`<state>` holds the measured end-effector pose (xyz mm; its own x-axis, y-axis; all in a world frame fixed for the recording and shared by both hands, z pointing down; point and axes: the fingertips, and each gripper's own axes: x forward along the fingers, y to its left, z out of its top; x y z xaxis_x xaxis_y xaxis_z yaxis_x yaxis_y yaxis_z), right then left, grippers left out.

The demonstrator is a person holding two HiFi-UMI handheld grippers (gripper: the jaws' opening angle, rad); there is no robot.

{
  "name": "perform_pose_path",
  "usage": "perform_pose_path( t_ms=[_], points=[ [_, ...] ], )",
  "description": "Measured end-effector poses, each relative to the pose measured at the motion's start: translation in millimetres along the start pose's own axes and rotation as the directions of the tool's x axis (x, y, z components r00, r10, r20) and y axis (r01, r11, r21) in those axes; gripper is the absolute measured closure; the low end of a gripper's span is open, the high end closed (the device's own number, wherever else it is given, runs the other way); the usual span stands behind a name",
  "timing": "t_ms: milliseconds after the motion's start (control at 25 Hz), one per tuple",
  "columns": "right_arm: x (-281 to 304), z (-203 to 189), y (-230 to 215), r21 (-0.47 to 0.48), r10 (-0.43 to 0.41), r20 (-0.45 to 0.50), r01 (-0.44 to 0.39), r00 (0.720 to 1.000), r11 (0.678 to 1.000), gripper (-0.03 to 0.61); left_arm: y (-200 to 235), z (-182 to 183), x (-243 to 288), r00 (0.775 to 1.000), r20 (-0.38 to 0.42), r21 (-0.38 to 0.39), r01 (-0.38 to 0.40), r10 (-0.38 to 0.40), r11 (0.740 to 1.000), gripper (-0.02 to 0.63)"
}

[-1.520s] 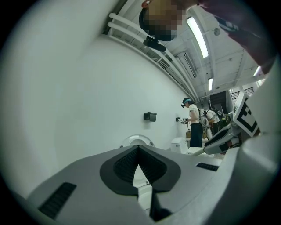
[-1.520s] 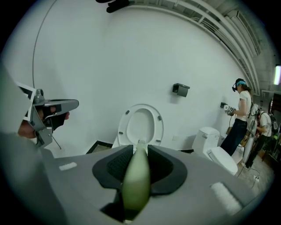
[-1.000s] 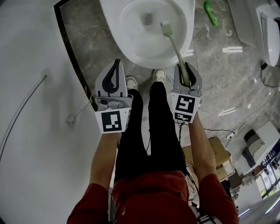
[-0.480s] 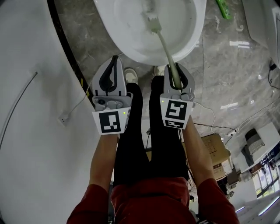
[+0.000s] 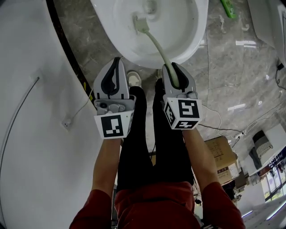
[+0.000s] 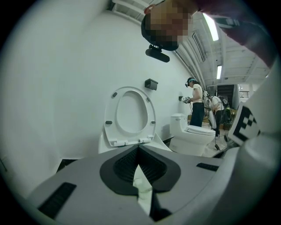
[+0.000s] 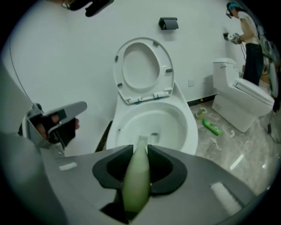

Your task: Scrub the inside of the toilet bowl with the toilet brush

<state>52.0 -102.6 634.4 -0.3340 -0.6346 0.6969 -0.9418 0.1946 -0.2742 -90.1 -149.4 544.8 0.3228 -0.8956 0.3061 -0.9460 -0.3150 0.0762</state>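
The white toilet bowl (image 5: 187,42) is at the top of the head view, and its seat and lid (image 7: 142,70) stand raised. The pale green toilet brush (image 5: 156,44) reaches into the bowl. Its bristle head (image 5: 140,23) rests against the bowl's inner left side. My right gripper (image 5: 172,68) is shut on the brush handle (image 7: 137,176) just outside the near rim. My left gripper (image 5: 117,61) hangs shut and empty to the left of the bowl, and in the left gripper view its jaws (image 6: 138,147) meet in front of the raised seat.
A green bottle (image 5: 228,9) lies on the marble floor right of the bowl. A second toilet (image 7: 243,99) stands farther right, with a person (image 7: 248,35) beside it. A white wall with a thin cable (image 5: 27,103) is close on the left. My shoes (image 5: 133,79) stand at the bowl's foot.
The brush head has swept from the bowl's right side across to its left. My right gripper has turned and shifted slightly left with it. The left gripper has stayed shut beside the bowl.
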Motion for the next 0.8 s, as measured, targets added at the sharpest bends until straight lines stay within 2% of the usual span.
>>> perform_pose_path(
  t_ms=[80, 200, 240, 360, 400, 440, 480, 560, 680, 720, 800],
  points=[
    [7.3, -5.3, -20.5, -0.094, -0.079, -0.021, 0.077, 0.997, 0.993, 0.465, -2.1, -1.3, 2.4, 1.000, -0.004, -0.002, 0.004, -0.004, 1.000, 0.607],
    [4.6, 12.2, -38.4, -0.248, -0.162, 0.021, 0.162, 0.987, 0.955, 0.466, -4.9, -2.2, 6.4, 1.000, -0.009, -0.005, 0.010, -0.010, 1.000, 0.607],
    [0.4, 21.6, -41.9, -0.312, -0.190, 0.053, 0.197, 0.980, 0.929, 0.466, -5.6, -2.3, 7.4, 1.000, -0.010, -0.005, 0.011, -0.011, 1.000, 0.607],
    [-11.2, 42.5, -49.4, -0.503, -0.261, 0.152, 0.302, 0.953, 0.810, 0.466, -6.5, -2.3, 10.0, 1.000, -0.012, -0.010, 0.013, -0.013, 1.000, 0.607],
    [-10.1, 42.3, -50.2, -0.531, -0.269, 0.152, 0.309, 0.951, 0.789, 0.466, -5.8, -2.2, 10.9, 1.000, -0.012, -0.011, 0.014, -0.014, 1.000, 0.607],
    [-5.5, 38.4, -49.8, -0.538, -0.266, 0.136, 0.297, 0.954, 0.789, 0.466, -4.7, -2.0, 11.7, 1.000, -0.010, -0.011, 0.013, -0.014, 1.000, 0.607],
    [1.9, 32.0, -48.1, -0.525, -0.252, 0.112, 0.272, 0.961, 0.806, 0.466, -3.2, -1.9, 12.1, 1.000, -0.009, -0.012, 0.012, -0.013, 1.000, 0.607],
    [18.9, 17.3, -40.9, -0.450, -0.201, 0.049, 0.201, 0.978, 0.870, 0.466, 0.1, -2.3, 12.6, 1.000, -0.010, -0.013, 0.007, -0.008, 1.000, 0.607],
    [35.8, 4.5, -21.8, -0.233, -0.100, -0.027, 0.091, 0.995, 0.968, 0.465, 5.4, -4.9, 13.2, 1.000, -0.020, -0.013, 0.000, 0.000, 1.000, 0.607],
    [38.2, 5.4, -14.3, -0.147, -0.065, -0.036, 0.059, 0.997, 0.987, 0.465, 7.5, -6.7, 13.5, 1.000, -0.026, -0.012, -0.001, 0.000, 1.000, 0.607],
    [37.8, 18.7, 2.4, 0.015, 0.013, -0.015, -0.013, 1.000, 1.000, 0.465, 12.1, -10.7, 13.9, 0.999, -0.038, -0.015, -0.004, 0.003, 1.000, 0.607]
  ],
)
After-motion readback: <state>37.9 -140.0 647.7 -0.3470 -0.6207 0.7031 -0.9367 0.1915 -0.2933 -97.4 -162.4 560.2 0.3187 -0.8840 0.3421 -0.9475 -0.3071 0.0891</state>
